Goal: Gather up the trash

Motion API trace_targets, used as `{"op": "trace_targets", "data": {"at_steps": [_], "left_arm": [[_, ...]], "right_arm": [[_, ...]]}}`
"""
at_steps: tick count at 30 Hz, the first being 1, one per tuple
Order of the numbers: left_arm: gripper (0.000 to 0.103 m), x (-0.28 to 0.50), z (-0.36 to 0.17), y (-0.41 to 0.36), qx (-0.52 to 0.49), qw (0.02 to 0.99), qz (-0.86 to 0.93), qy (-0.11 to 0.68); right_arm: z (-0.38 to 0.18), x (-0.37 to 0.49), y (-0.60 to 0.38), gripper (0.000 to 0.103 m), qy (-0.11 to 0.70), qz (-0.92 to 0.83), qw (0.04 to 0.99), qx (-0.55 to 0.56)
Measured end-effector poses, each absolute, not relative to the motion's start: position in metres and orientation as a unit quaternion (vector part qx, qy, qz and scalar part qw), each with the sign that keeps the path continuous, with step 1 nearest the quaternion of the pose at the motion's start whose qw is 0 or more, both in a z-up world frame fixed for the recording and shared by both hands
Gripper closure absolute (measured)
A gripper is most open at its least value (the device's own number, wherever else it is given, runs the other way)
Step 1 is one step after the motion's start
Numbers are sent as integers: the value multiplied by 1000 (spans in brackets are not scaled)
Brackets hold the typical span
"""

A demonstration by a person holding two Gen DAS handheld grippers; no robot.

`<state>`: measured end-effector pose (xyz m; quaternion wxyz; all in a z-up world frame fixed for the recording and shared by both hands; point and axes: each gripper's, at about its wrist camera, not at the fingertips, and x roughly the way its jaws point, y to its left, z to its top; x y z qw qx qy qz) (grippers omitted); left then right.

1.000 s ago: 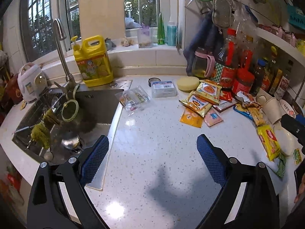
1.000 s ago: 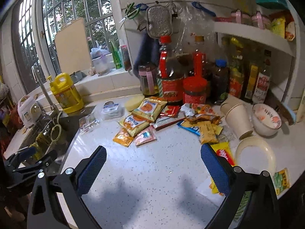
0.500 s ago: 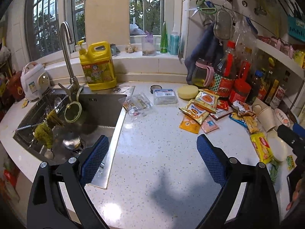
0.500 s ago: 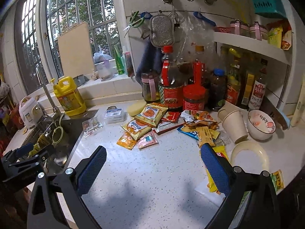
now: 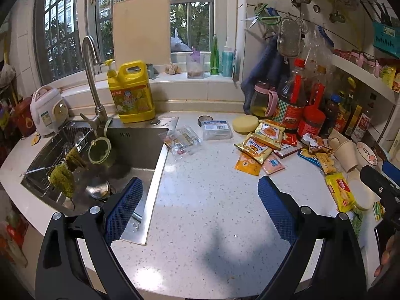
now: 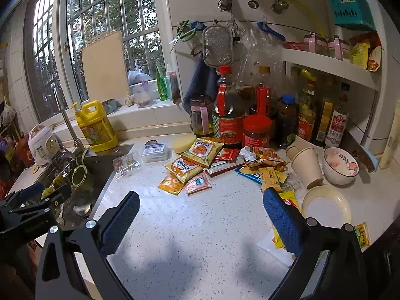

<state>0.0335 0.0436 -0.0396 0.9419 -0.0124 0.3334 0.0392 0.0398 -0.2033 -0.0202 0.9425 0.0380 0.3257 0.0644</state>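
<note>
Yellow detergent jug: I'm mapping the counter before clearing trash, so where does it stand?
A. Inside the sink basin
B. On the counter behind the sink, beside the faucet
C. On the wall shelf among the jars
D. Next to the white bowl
B: the yellow detergent jug stands upright behind the sink, right of the faucet.

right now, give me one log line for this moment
phase: approach | left gripper: open, empty, above counter | right gripper: open, empty | target: snack wrappers lying loose near bottles | collected: none visible
</note>
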Motion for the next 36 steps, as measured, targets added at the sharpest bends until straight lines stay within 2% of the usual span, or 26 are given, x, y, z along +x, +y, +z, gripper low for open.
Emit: {"op": "trace_targets", "data": {"at_steps": [36], "left_arm": [[12, 25, -30, 42, -8, 946, 31, 323]], "right_arm": [[-11, 29, -203, 5, 315, 55, 947, 33]]}}
